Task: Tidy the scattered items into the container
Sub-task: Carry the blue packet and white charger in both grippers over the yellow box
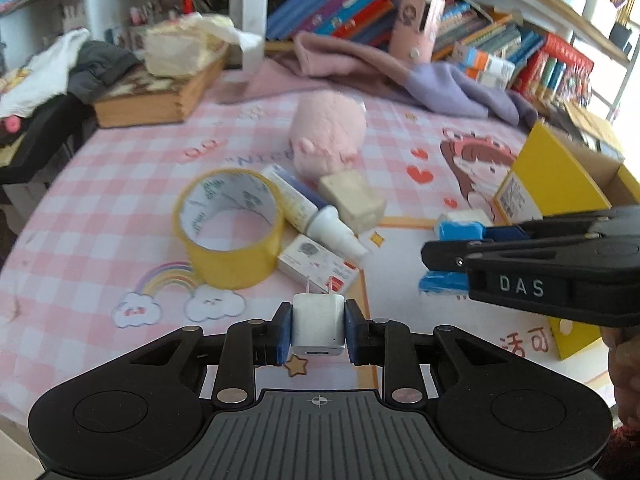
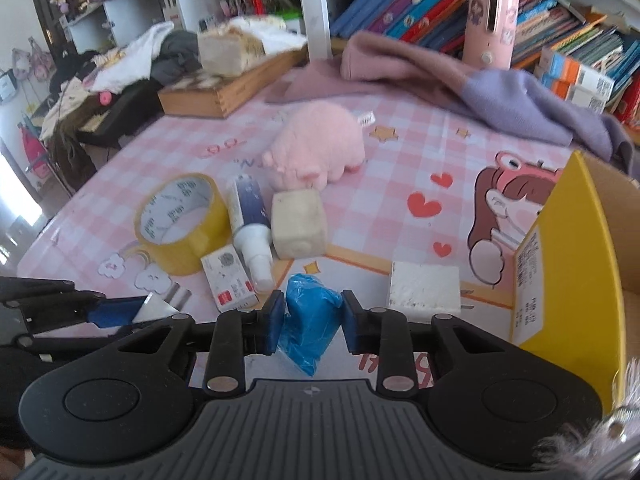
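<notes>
My left gripper (image 1: 318, 330) is shut on a white plug charger (image 1: 318, 326), held above the pink checked tablecloth; it also shows at the left of the right wrist view (image 2: 156, 308). My right gripper (image 2: 309, 320) is shut on a crumpled blue plastic bag (image 2: 308, 320) and appears at the right of the left wrist view (image 1: 448, 256). The yellow cardboard box (image 2: 576, 264) stands open at the right, also in the left wrist view (image 1: 556, 176). On the cloth lie a yellow tape roll (image 2: 180, 224), a spray bottle (image 2: 250, 228), a beige block (image 2: 298, 224), a small white carton (image 2: 228, 280), a pink plush pig (image 2: 320, 144) and a white block (image 2: 424, 288).
A wooden tray (image 2: 224, 92) with clutter sits at the back left. A pink and purple blanket (image 2: 480, 84) lies at the back right before a row of books (image 2: 420, 0). A pink bottle (image 2: 490, 24) stands by the books. Clothes pile at the far left.
</notes>
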The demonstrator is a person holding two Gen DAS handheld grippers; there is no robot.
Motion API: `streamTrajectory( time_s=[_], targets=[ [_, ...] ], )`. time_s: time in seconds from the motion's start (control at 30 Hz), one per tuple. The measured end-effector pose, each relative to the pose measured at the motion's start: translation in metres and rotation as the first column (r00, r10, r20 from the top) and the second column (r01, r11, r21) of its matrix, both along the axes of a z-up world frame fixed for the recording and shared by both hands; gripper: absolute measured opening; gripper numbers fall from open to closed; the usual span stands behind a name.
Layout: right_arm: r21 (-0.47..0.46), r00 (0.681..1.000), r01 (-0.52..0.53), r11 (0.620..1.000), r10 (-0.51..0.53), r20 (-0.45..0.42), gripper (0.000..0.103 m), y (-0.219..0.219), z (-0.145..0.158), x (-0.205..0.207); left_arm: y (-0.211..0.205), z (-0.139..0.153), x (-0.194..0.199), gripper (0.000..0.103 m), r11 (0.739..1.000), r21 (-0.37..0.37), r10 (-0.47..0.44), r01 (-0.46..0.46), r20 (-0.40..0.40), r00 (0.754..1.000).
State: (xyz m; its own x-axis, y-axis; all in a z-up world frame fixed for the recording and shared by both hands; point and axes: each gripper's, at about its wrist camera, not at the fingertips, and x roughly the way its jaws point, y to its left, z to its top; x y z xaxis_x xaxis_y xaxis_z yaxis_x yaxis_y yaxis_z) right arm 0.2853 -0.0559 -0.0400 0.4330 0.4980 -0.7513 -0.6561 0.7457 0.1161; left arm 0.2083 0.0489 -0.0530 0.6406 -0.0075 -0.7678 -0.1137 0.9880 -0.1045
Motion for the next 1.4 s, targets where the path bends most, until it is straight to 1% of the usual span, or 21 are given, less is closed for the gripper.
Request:
streamTrajectory(
  time_s=[0.2,0.5,0.67,0.77,0.83,0.97,1.17,1.4],
  targets=[
    [0.024,0.999,0.013,1.0,-0.014,0.042,0.028,-0.006,0.013,-0.023,-0.001,0.01,-0.021,0.025,1.0,0.008,-0.01,0.01,0.031,0.999],
    [0.058,0.992,0.029,0.998,-0.036,0.118,0.027,-0.017,0.036,-0.05,0.007,0.033,-0.052,0.025,1.0,0.011,-0.016,0.014,0.107,0.994],
    [0.09,0.992,0.06,0.994,-0.07,0.109,0.026,-0.027,0.055,-0.067,0.007,0.047,-0.076,0.025,1.0,-0.003,-0.023,0.024,0.147,0.989],
    [0.11,0.991,0.061,0.992,-0.073,0.113,0.026,-0.031,0.064,-0.087,0.008,0.056,-0.095,0.025,1.0,-0.014,-0.017,0.02,0.172,0.985],
    [0.121,0.989,0.057,0.991,-0.073,0.132,0.026,-0.033,0.07,-0.103,0.01,0.061,-0.106,0.025,1.0,-0.02,-0.013,0.017,0.188,0.982],
    [0.134,0.984,0.058,0.989,-0.079,0.156,0.026,-0.036,0.078,-0.131,0.009,0.07,-0.13,0.025,1.0,-0.009,-0.02,0.023,0.219,0.975],
    [0.133,0.981,0.068,0.989,-0.09,0.169,0.026,-0.047,0.08,-0.173,0.004,0.07,-0.163,0.025,0.999,-0.024,-0.041,0.048,0.223,0.974],
    [0.121,0.976,0.106,0.987,-0.127,0.177,0.026,-0.062,0.077,-0.213,0.0,0.07,-0.196,0.025,0.997,-0.041,-0.06,0.071,0.229,0.971]
  ],
)
